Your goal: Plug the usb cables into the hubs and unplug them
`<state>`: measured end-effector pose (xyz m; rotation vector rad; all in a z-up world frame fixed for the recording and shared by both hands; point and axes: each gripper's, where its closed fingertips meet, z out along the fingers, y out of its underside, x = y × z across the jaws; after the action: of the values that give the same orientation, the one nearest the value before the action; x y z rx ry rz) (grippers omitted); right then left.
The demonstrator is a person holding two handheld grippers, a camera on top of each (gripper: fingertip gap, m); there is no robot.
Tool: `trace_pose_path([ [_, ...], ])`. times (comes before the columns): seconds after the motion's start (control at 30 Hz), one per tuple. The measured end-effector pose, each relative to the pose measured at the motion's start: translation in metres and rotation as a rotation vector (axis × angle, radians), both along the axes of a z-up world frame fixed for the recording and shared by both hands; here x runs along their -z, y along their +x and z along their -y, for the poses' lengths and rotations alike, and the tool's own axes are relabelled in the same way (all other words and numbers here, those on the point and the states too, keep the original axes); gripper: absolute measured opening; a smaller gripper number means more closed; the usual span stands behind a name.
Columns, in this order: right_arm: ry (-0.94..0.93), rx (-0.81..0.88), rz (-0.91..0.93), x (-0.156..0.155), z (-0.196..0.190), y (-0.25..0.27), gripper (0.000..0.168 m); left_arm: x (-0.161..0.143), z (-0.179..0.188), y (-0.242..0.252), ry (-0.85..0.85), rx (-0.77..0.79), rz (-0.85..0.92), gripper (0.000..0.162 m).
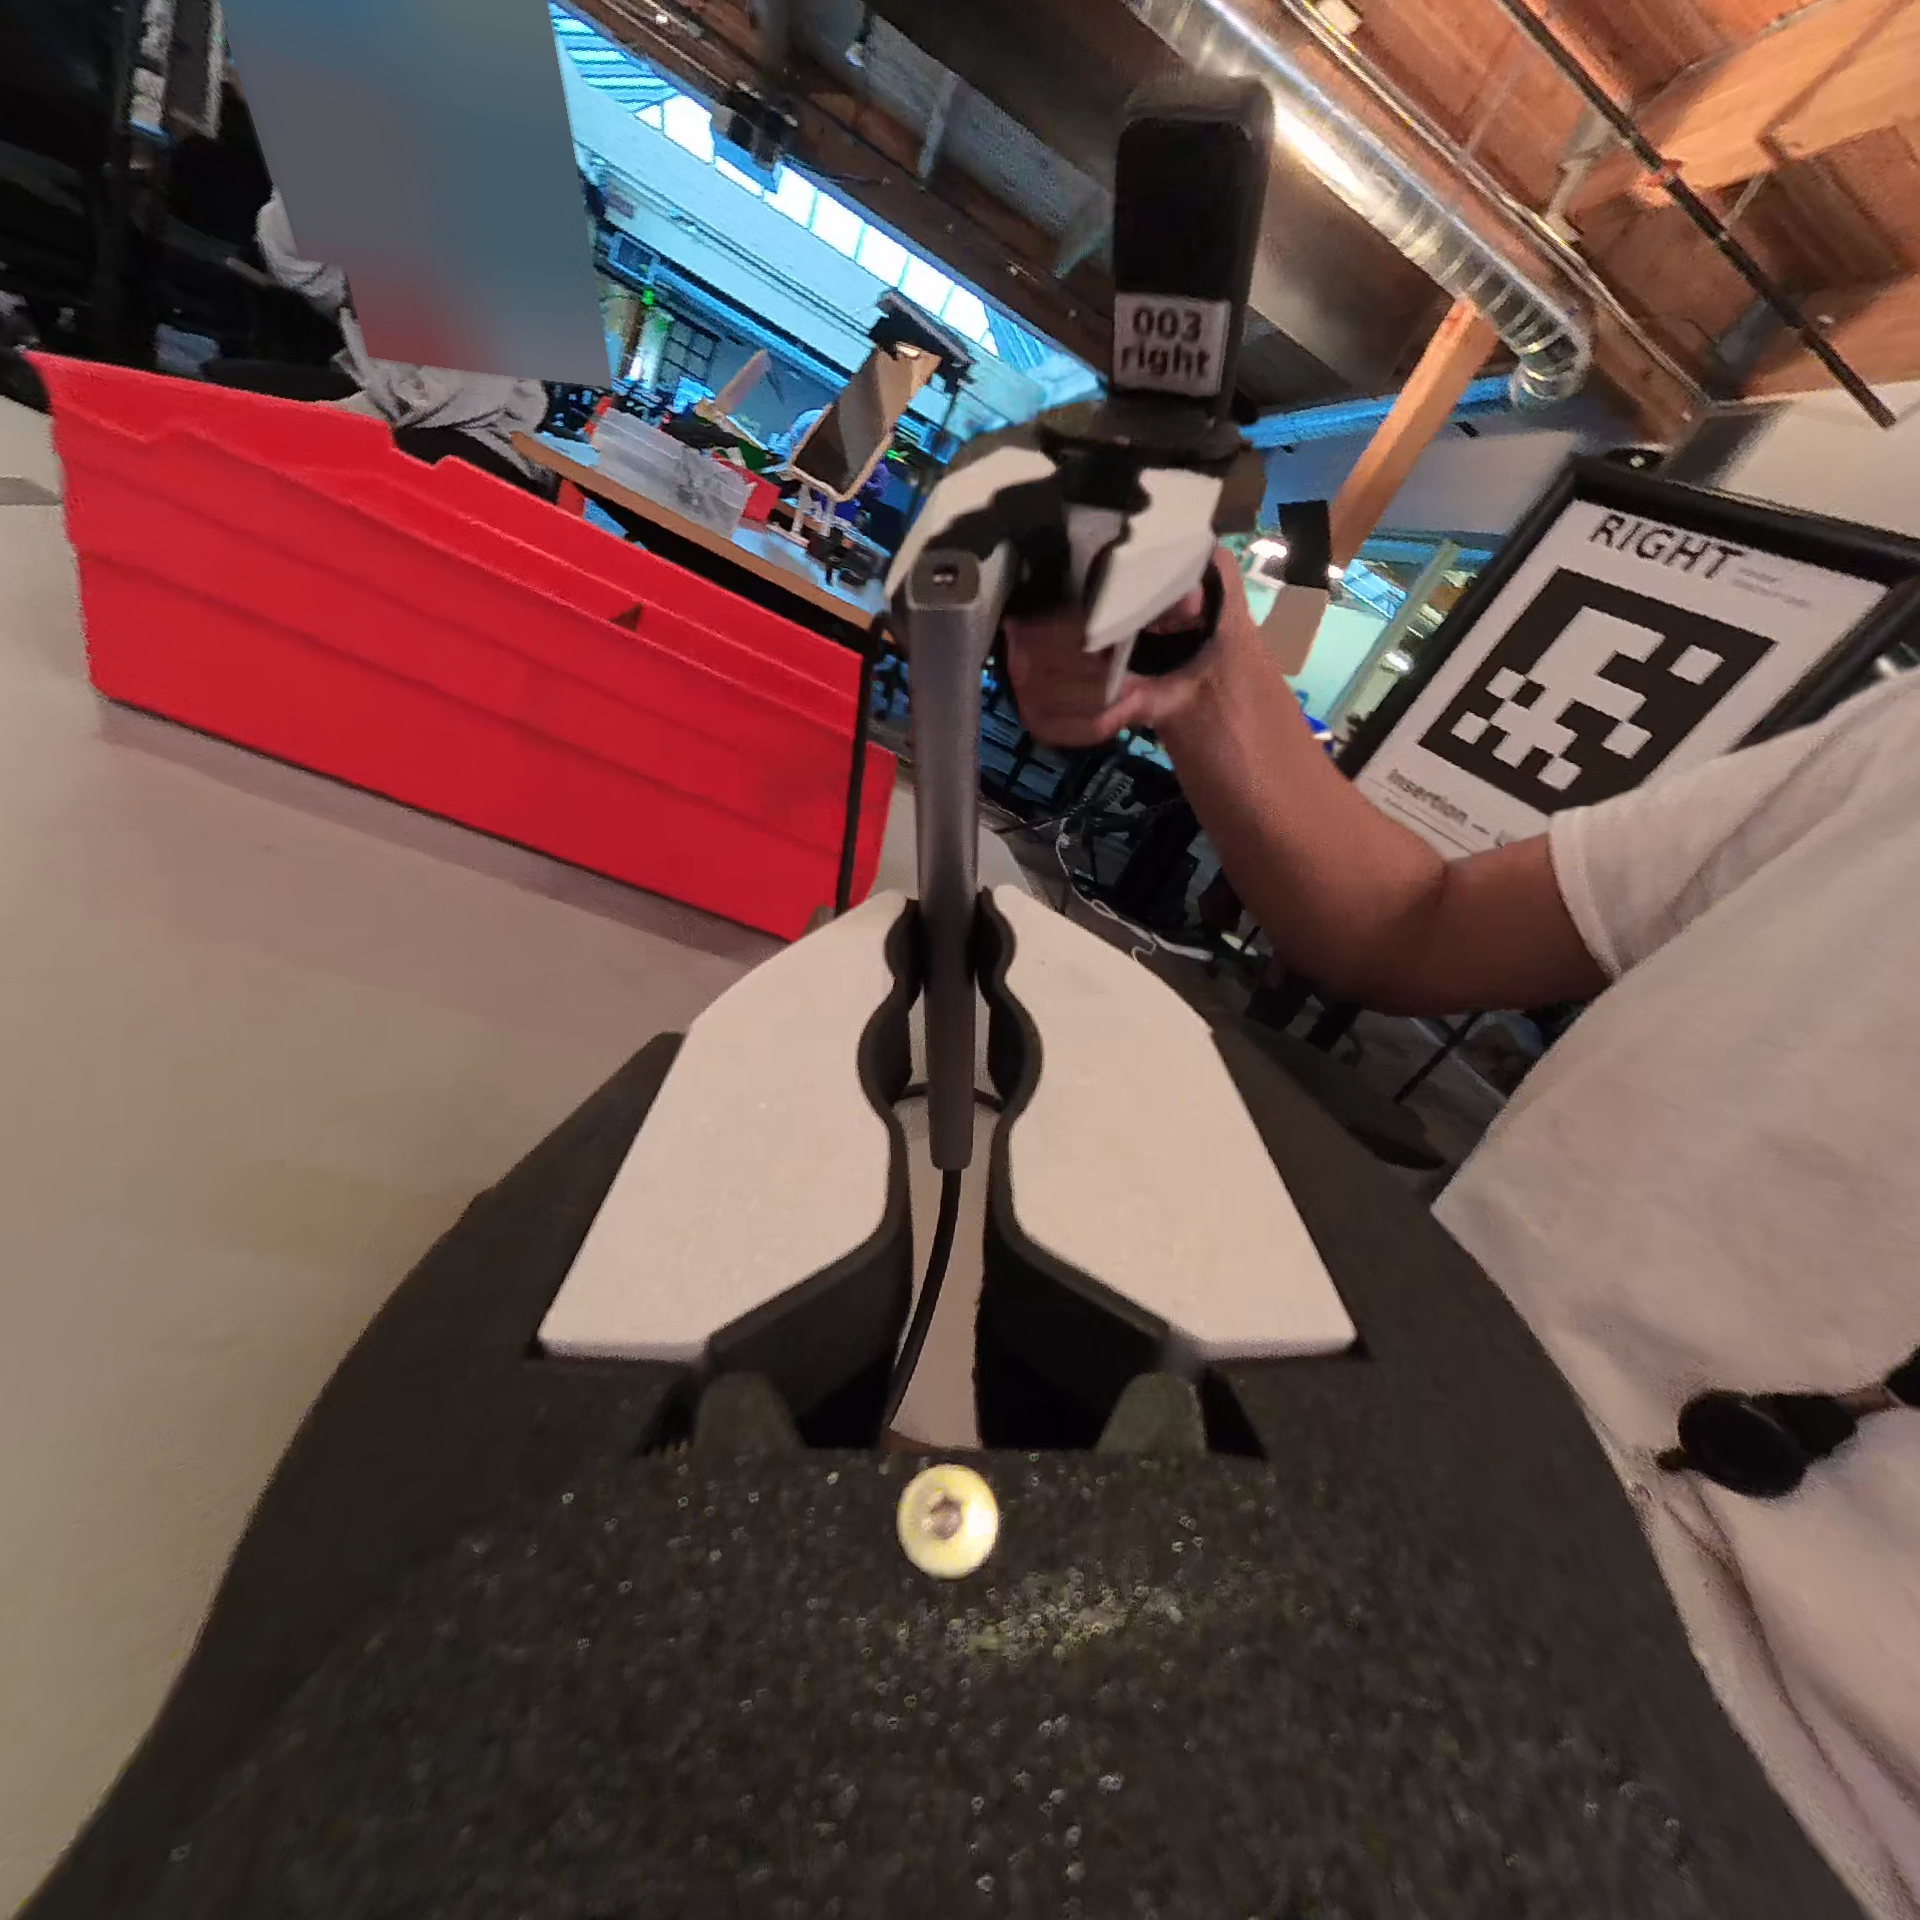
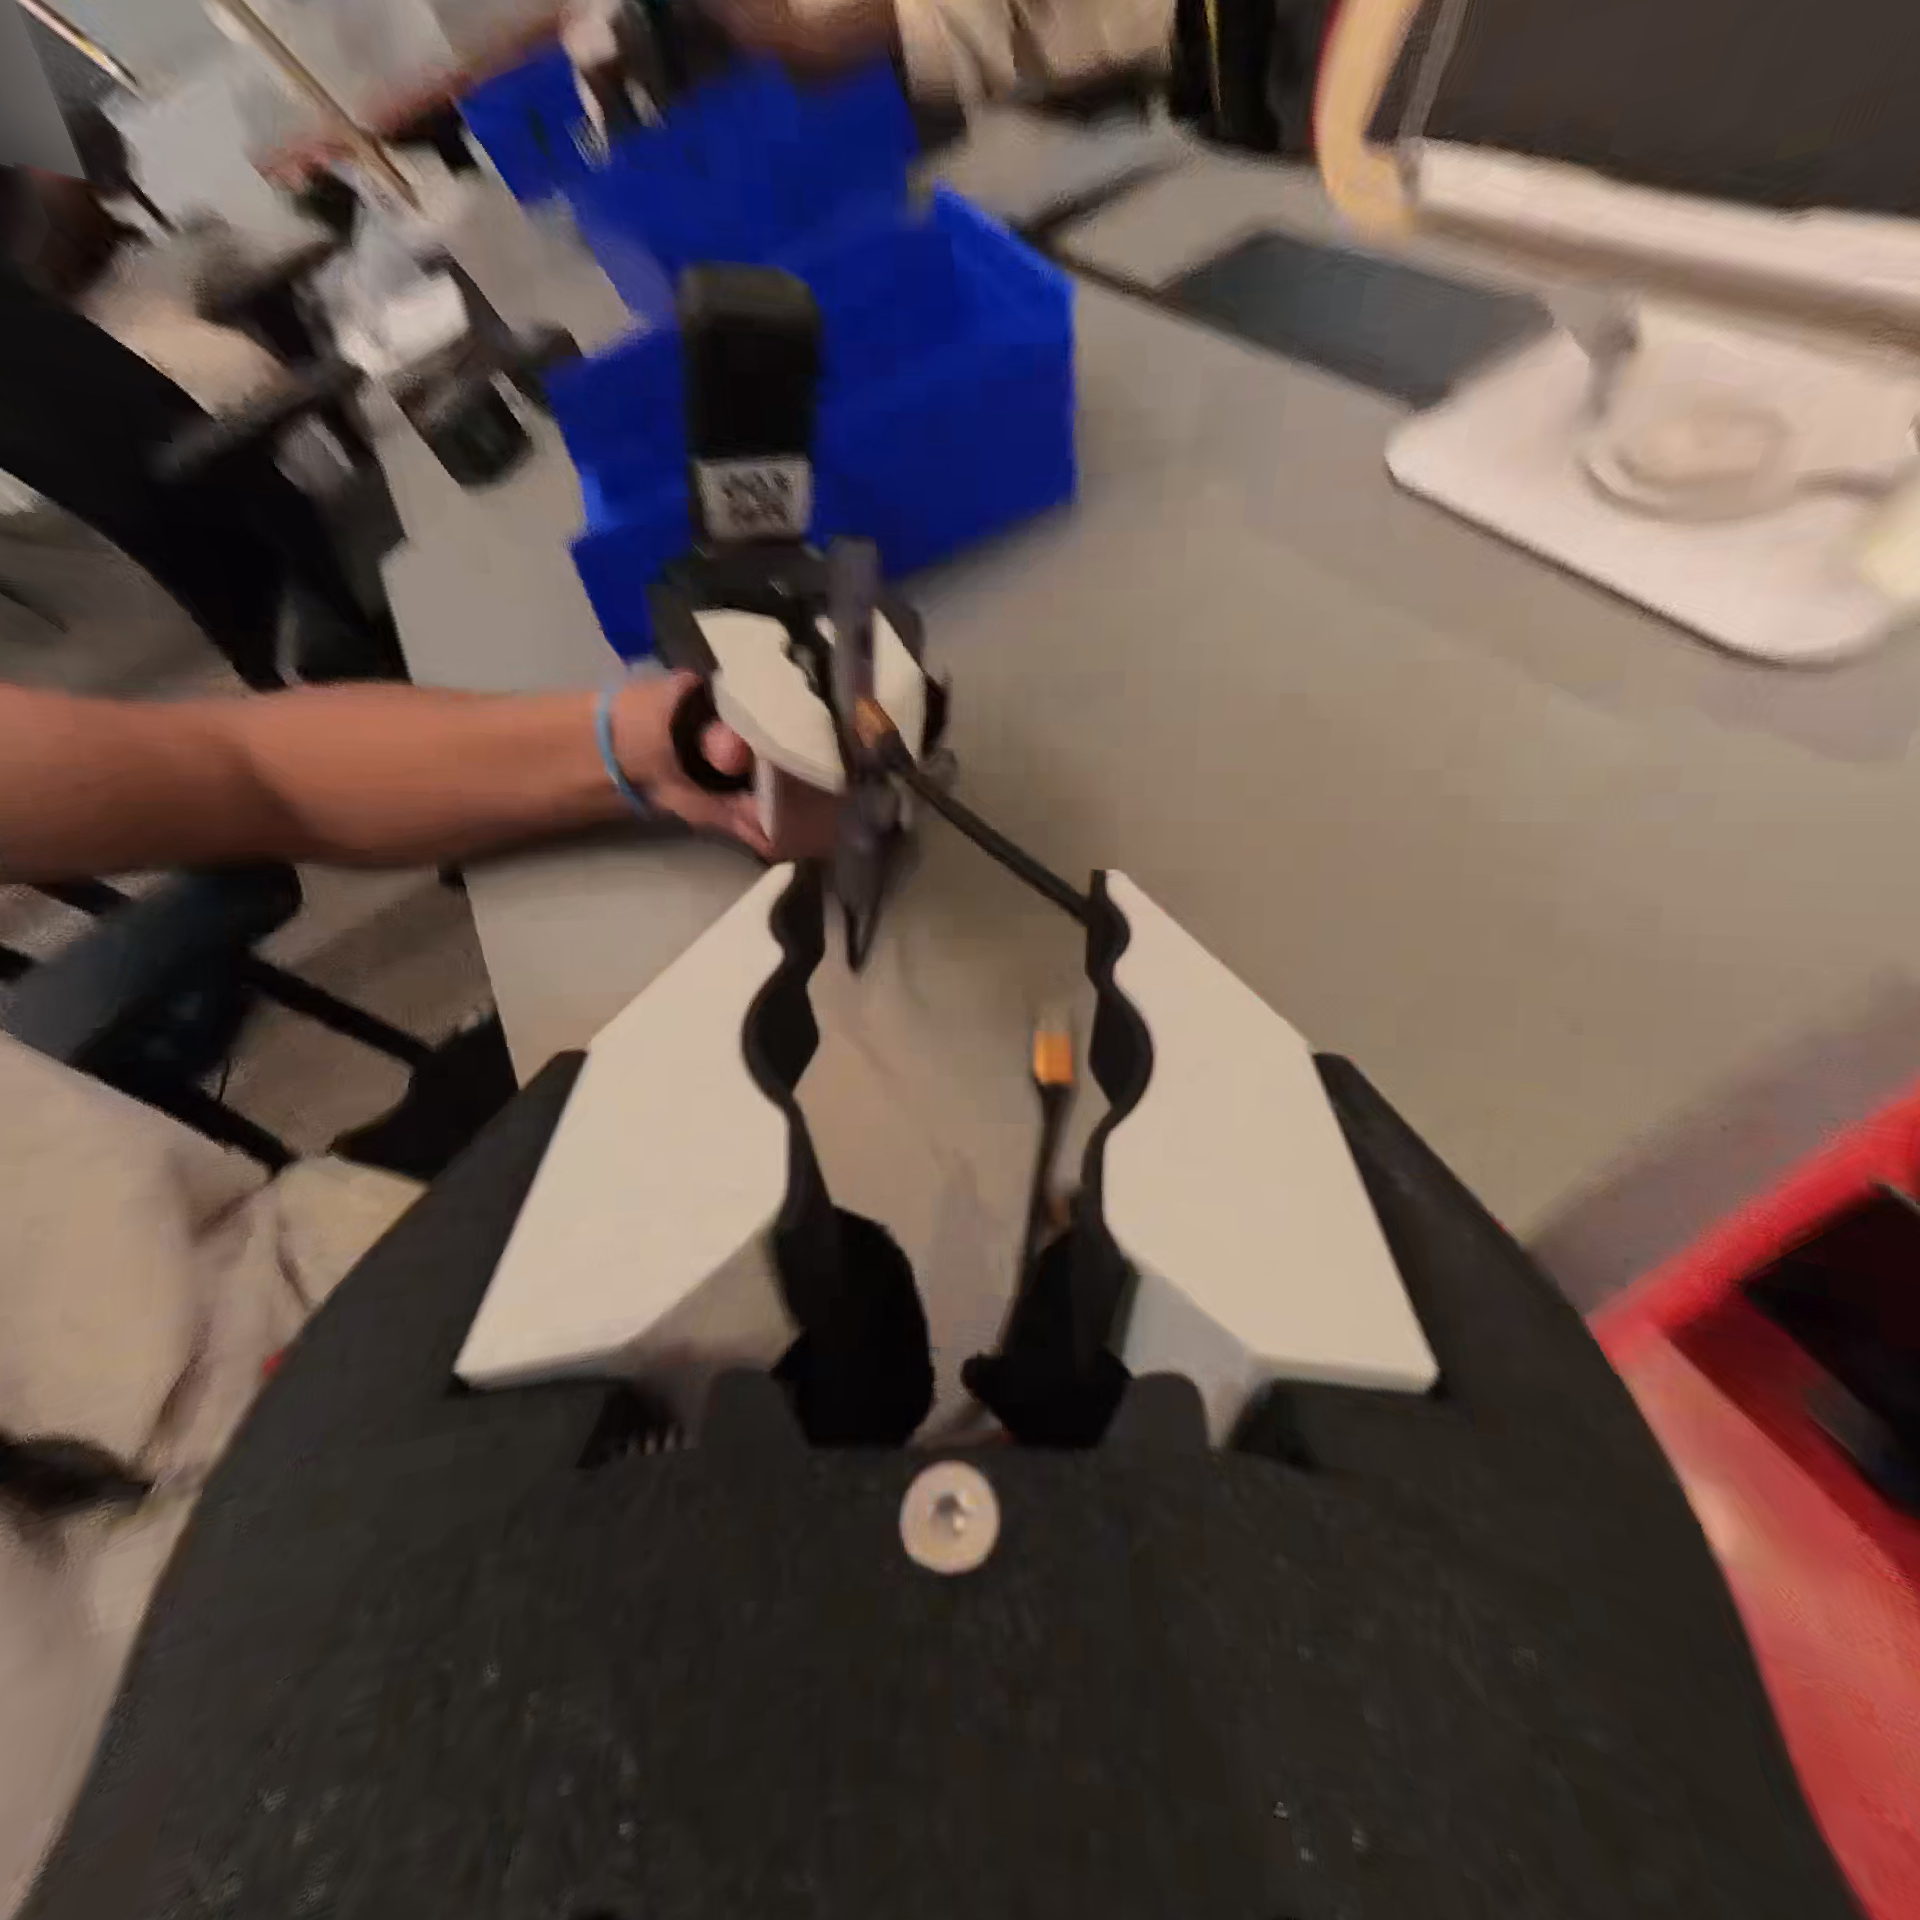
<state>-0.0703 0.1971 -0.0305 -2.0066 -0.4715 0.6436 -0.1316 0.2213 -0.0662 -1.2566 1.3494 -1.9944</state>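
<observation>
While left gripper (image 1: 943,935) jaws clamp the grey rod (image 1: 943,790), right gripper (image 2: 940,914) jaws agape beside red bin (image 1: 416,644).

Left of the left tongs (image 1: 943,956) a red bin (image 1: 416,634) blocks the table (image 1: 260,1039). Ahead of the right tongs (image 2: 951,935) stand a blue bin (image 2: 914,395) and the other tongs; to their right the table is bare.

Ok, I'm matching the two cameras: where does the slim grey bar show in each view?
Left wrist view: the grey bar stands upright at centre, clamped in the left gripper.
Right wrist view: the bar is upper centre, blurred, held by the far left gripper, tip pointing down.
Shared landmark: the red bin.
</observation>
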Motion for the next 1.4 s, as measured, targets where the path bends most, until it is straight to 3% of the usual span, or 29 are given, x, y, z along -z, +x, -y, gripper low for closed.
trace_pose_path([
  [0.13,0.299,0.064,0.01,-0.002,-0.016,-0.032,0.037,0.001,0.013,-0.005,0.056,0.067,-0.001,0.009],
  [0.3,0.151,-0.073,0.007,0.032,-0.012,-0.055,0.037,0.01,0.025,-0.004,0.103,0.119,-0.032,0.009],
  [0.4,0.144,-0.114,-0.127,0.027,-0.007,-0.063,0.02,0.015,0.028,-0.002,0.114,0.125,-0.05,0.009],
  [0.53,0.104,-0.092,-0.122,0.039,-0.007,-0.059,0.007,0.021,0.033,-0.001,0.123,0.143,-0.067,0.009],
  [0.77,0.07,-0.103,0.026,0.059,-0.005,-0.057,0.014,0.023,0.036,0.0,0.147,0.142,-0.082,0.009],
  [1.0,0.065,-0.133,-0.141,0.056,-0.001,-0.065,0.004,0.018,0.035,0.0,0.101,0.149,-0.052,0.009],
  [1.2,0.032,-0.173,0.044,0.068,0.006,-0.059,0.004,0.013,0.028,0.001,0.147,0.089,-0.037,0.018],
  [1.27,0.022,-0.188,0.088,0.069,0.008,-0.06,0.004,0.015,0.032,0.0,0.164,0.111,-0.042,0.01],
  [1.4,0.009,-0.189,0.099,0.067,0.011,-0.06,0.004,0.015,0.035,0.0,0.209,0.097,-0.033,0.009],
])
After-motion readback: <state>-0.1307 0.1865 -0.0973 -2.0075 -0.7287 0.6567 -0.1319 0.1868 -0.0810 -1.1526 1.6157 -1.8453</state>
